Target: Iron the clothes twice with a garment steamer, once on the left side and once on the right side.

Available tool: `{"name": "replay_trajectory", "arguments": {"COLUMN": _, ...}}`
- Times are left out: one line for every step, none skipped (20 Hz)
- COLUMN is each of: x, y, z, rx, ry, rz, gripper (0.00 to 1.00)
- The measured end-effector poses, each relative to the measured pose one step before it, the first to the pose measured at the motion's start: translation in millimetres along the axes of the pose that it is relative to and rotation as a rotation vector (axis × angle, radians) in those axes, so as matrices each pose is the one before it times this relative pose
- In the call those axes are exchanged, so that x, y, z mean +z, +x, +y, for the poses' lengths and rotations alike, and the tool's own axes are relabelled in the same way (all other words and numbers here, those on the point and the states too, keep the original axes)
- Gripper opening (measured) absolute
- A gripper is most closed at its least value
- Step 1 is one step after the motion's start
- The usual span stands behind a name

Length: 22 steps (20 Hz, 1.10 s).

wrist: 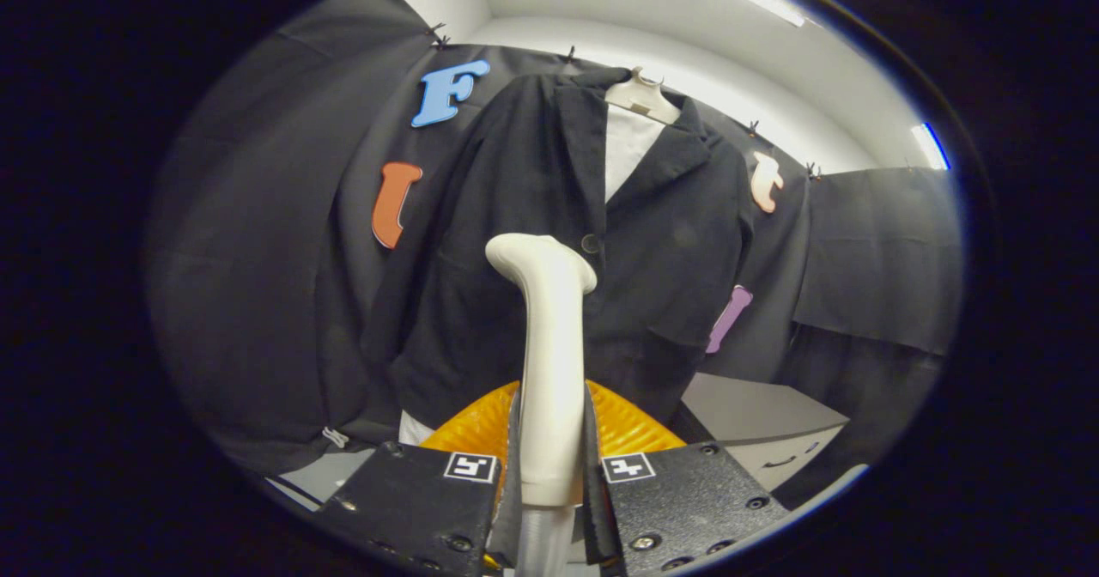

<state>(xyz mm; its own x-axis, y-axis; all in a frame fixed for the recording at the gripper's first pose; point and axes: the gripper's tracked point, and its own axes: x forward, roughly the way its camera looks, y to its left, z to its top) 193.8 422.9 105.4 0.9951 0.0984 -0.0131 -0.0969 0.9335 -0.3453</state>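
A dark, long-sleeved cloth jacket (549, 242) with a notched collar hangs on a pale plastic hanger (640, 96) against the booth's black cloth wall, its front facing the camera. Inside the jacket's open collar a strip of white fabric (625, 148) shows, and a dark round button (591, 243) sits on the jacket's front closure at mid-chest. To the right of the jacket's lower hem, and lower, stands a grey counter (755, 422) with a drawer handle on its front. In front of the jacket's lower half rises the cream-white plastic garment steamer (549, 362), a slim upright wand whose angled head leans towards the jacket's left-of-centre chest, just beside the button; whether the head touches the cloth cannot be told. The hand-held gripper (550, 474) is clamped on the steamer's handle, one finger pressing each side, below the jacket's hem.
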Motion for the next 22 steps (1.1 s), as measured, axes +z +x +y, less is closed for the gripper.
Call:
{"name": "replay_trajectory", "arguments": {"x": -5.26, "y": -0.68, "z": 1.07, "rx": 0.00217, "ry": -0.00235, "rz": 0.00951, "gripper": 0.31}}
{"name": "replay_trajectory", "arguments": {"x": -5.84, "y": -1.51, "z": 0.32, "rx": 0.0007, "ry": -0.00376, "rz": 0.00736, "gripper": 0.31}}
{"name": "replay_trajectory", "arguments": {"x": -5.17, "y": -0.86, "z": 1.78, "rx": 0.00251, "ry": -0.00479, "rz": 0.00849, "gripper": 0.31}}
{"name": "replay_trajectory", "arguments": {"x": -6.17, "y": -1.26, "z": 2.95, "rx": 0.00427, "ry": -0.00402, "rz": 0.00949, "gripper": 0.31}}
{"name": "replay_trajectory", "arguments": {"x": -4.94, "y": -0.22, "z": 2.73, "rx": 0.0041, "ry": -0.00354, "rz": 0.00992, "gripper": 0.31}}
{"name": "replay_trajectory", "arguments": {"x": -4.98, "y": -0.41, "z": 2.1, "rx": 0.00287, "ry": -0.00325, "rz": 0.00829, "gripper": 0.31}}
{"name": "replay_trajectory", "arguments": {"x": -5.15, "y": -0.84, "z": 1.53, "rx": 0.0019, "ry": -0.00689, "rz": 0.00833, "gripper": 0.31}}
{"name": "replay_trajectory", "arguments": {"x": -5.02, "y": -1.5, "z": -0.01, "rx": 0.00057, "ry": -0.00374, "rz": 0.00677, "gripper": 0.31}}
{"name": "replay_trajectory", "arguments": {"x": -4.62, "y": -0.81, "z": 0.42, "rx": -0.00052, "ry": -0.00549, "rz": 0.00761, "gripper": 0.31}}
{"name": "replay_trajectory", "arguments": {"x": -4.89, "y": -1.26, "z": 0.5, "rx": -0.00133, "ry": -0.00457, "rz": 0.00688, "gripper": 0.31}}
{"name": "replay_trajectory", "arguments": {"x": -3.9, "y": -1.23, "z": 0.74, "rx": -0.00169, "ry": -0.00537, "rz": 0.00511, "gripper": 0.31}}
{"name": "replay_trajectory", "arguments": {"x": -3.39, "y": -1.05, "z": 1.21, "rx": 0.00034, "ry": -0.00644, "rz": 0.00118, "gripper": 0.31}}
{"name": "replay_trajectory", "arguments": {"x": -2.18, "y": -1.74, "z": 1.03, "rx": 0.00474, "ry": -0.00412, "rz": 0.00349, "gripper": 0.32}}
{"name": "replay_trajectory", "arguments": {"x": -6.08, "y": -1.12, "z": 1.96, "rx": 0.00977, "ry": 0.00326, "rz": 0.00997, "gripper": 0.31}}
{"name": "replay_trajectory", "arguments": {"x": -7.9, "y": -1.09, "z": 3.22, "rx": 0.0103, "ry": 0.00487, "rz": 0.01871, "gripper": 0.31}}
{"name": "replay_trajectory", "arguments": {"x": -8.88, "y": 0.54, "z": 1.81, "rx": 0.00512, "ry": 0.00216, "rz": 0.01846, "gripper": 0.31}}
{"name": "replay_trajectory", "arguments": {"x": -7.71, "y": -0.54, "z": 0.99, "rx": 0.0016, "ry": 0.00307, "rz": 0.01877, "gripper": 0.31}}
{"name": "replay_trajectory", "arguments": {"x": -7.24, "y": 0.89, "z": 1.16, "rx": 0.00246, "ry": 0.00353, "rz": 0.0159, "gripper": 0.31}}
{"name": "replay_trajectory", "arguments": {"x": -6.13, "y": 0.92, "z": 1.46, "rx": 0.00172, "ry": 0.00175, "rz": 0.01211, "gripper": 0.31}}
{"name": "replay_trajectory", "arguments": {"x": -5.42, "y": 0.36, "z": 1.14, "rx": 0.00135, "ry": -0.00225, "rz": 0.0096, "gripper": 0.31}}
{"name": "replay_trajectory", "arguments": {"x": -4.14, "y": 0.72, "z": 1.72, "rx": 0.00158, "ry": -0.00602, "rz": 0.00878, "gripper": 0.31}}
{"name": "replay_trajectory", "arguments": {"x": -4.43, "y": -0.83, "z": 1.65, "rx": 0.00224, "ry": -0.00415, "rz": 0.00762, "gripper": 0.31}}
